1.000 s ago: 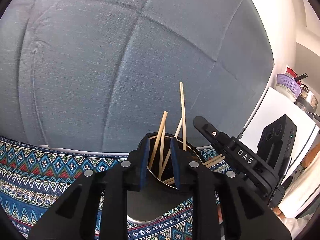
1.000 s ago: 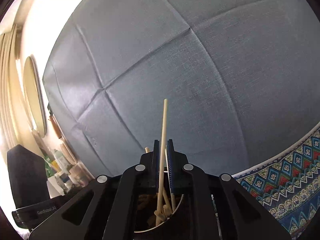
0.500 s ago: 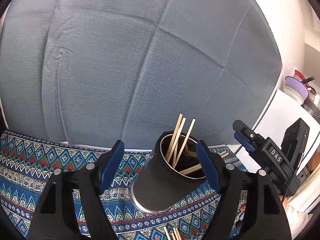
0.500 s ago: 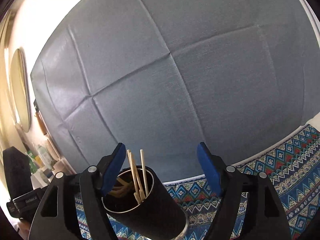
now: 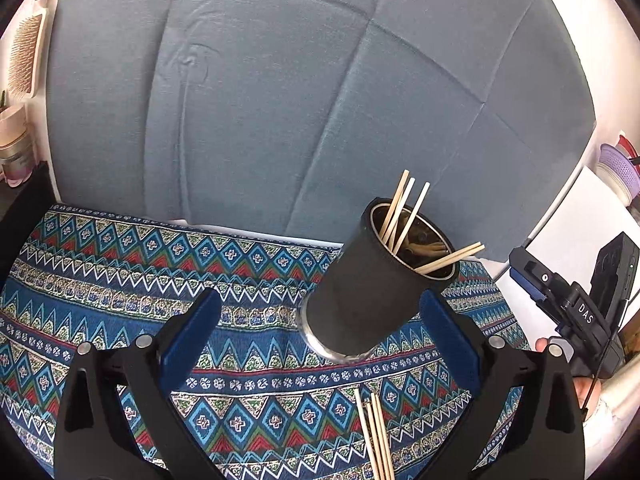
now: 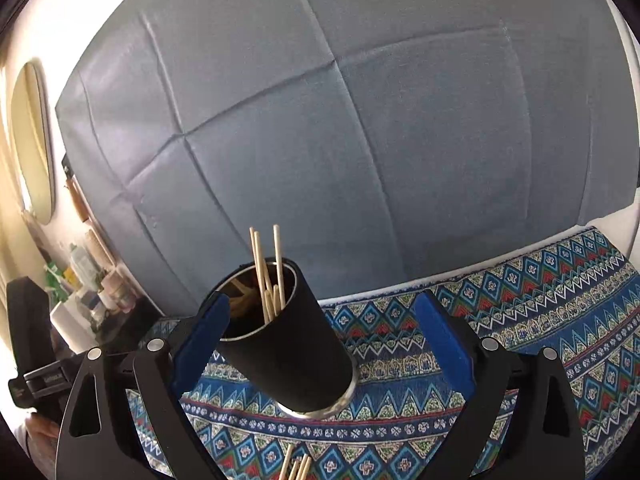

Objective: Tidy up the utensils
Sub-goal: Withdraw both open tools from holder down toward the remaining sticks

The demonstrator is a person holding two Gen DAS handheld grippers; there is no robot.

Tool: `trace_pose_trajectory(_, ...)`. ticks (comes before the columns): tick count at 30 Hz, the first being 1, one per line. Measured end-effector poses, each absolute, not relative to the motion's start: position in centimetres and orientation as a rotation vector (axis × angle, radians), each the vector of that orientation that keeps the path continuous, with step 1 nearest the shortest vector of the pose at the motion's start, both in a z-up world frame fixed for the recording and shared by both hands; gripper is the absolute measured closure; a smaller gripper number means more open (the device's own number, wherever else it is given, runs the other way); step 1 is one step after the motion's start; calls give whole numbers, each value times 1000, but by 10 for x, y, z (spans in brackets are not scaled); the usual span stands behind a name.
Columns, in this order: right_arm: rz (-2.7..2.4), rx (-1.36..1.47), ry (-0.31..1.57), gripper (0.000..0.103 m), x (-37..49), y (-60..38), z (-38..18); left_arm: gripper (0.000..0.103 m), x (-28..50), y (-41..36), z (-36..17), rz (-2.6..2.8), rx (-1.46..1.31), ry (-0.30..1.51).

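Both tongs spread wide, nothing between the pads. I read this from each wrist view.

Left wrist view: left tongs (image 5: 316,340) fill the lower frame, blue pads well apart. The black cup (image 5: 372,292) stands right of centre on the patterned cloth (image 5: 120,272), steel rim at its base showing. Its lower right side sits just beside the right pad; I cannot tell if they touch. Chopsticks in the cup (image 5: 402,212) lean out of the mouth: three upward, a pair angled low toward the right over the rim. A bundle of loose chopsticks (image 5: 374,432) lies on the cloth at lower centre, between the two fingers, running off the bottom edge. The right tongs (image 5: 568,308) appear at the right edge, beyond the cloth's right border.

Right wrist view: right tongs (image 6: 320,340) likewise wide. The cup (image 6: 288,344) is left of centre, its upper left wall close against the left pad. The loose chopsticks (image 6: 296,468) just show at the bottom edge.

Open room: the cloth left of the cup in the left wrist view, and right of it in the right wrist view, is bare worktop cover. The far edge of the cloth meets a white strip, then a grey-blue fabric backdrop (image 5: 280,100) rising behind. Cluttered bottles (image 6: 88,280) at left of the right wrist view, beyond the cloth.
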State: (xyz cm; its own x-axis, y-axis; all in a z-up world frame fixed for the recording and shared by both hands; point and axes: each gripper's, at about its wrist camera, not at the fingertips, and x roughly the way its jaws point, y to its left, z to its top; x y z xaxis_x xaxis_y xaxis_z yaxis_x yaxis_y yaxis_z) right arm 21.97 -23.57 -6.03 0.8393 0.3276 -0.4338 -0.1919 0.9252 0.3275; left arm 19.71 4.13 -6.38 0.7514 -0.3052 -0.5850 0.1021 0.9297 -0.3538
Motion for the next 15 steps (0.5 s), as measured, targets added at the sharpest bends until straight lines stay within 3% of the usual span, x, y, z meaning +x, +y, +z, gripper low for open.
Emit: trace_pose_trajectory(15, 281, 148, 866, 13, 178, -208, -144, 6, 156, 64, -96, -124, -295, 803)
